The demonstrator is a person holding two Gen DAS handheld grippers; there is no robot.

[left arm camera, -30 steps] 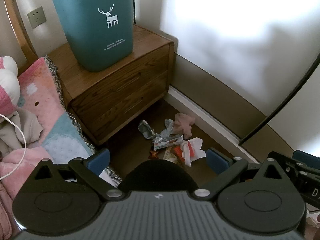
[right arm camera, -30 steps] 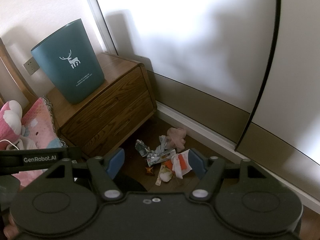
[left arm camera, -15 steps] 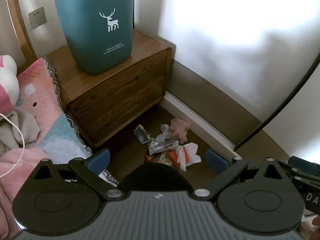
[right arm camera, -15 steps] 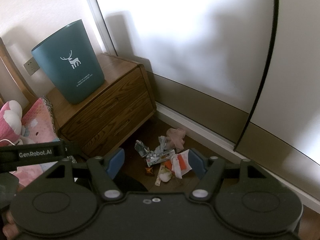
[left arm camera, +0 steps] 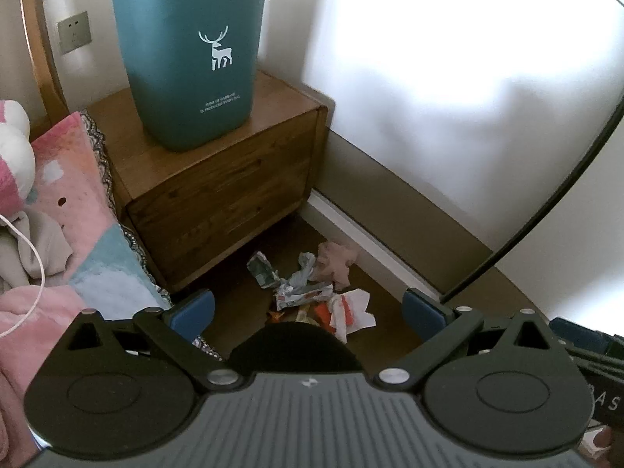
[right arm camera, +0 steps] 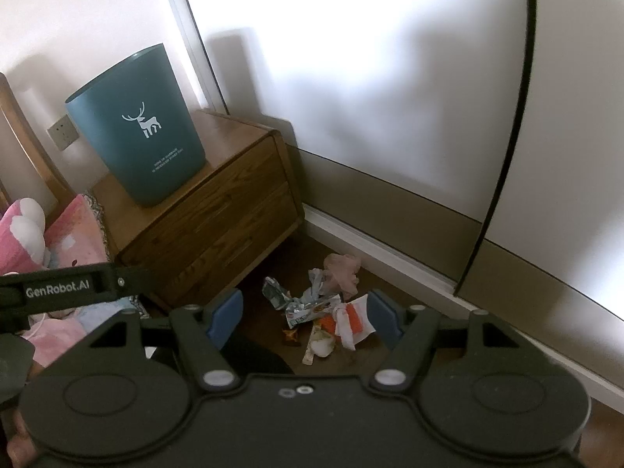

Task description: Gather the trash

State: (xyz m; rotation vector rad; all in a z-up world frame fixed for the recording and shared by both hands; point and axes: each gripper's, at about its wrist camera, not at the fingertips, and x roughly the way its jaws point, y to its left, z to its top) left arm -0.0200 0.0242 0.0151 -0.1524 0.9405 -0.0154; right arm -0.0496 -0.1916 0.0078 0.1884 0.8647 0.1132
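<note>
A pile of trash (left arm camera: 312,292) lies on the dark floor by the wall: crumpled wrappers, white and orange paper, a pink tissue (left arm camera: 335,263). It also shows in the right wrist view (right arm camera: 323,308). A teal bin with a white deer (left arm camera: 191,54) stands upright on a wooden nightstand (left arm camera: 218,195); it shows in the right wrist view too (right arm camera: 136,128). My left gripper (left arm camera: 308,308) is open and empty, well above the pile. My right gripper (right arm camera: 302,316) is open and empty, also above the pile.
A bed with pink bedding (left arm camera: 58,202) and a plush toy (right arm camera: 23,230) lies left of the nightstand. A white cable (left arm camera: 31,269) runs over the bedding. A white wall and baseboard (left arm camera: 370,241) run behind the trash. The left gripper's body (right arm camera: 62,284) crosses the right view's left edge.
The left wrist view has swung so the bin and nightstand sit more to the centre and the trash pile looks smaller and farther. The right gripper has barely moved. Both stay open.
</note>
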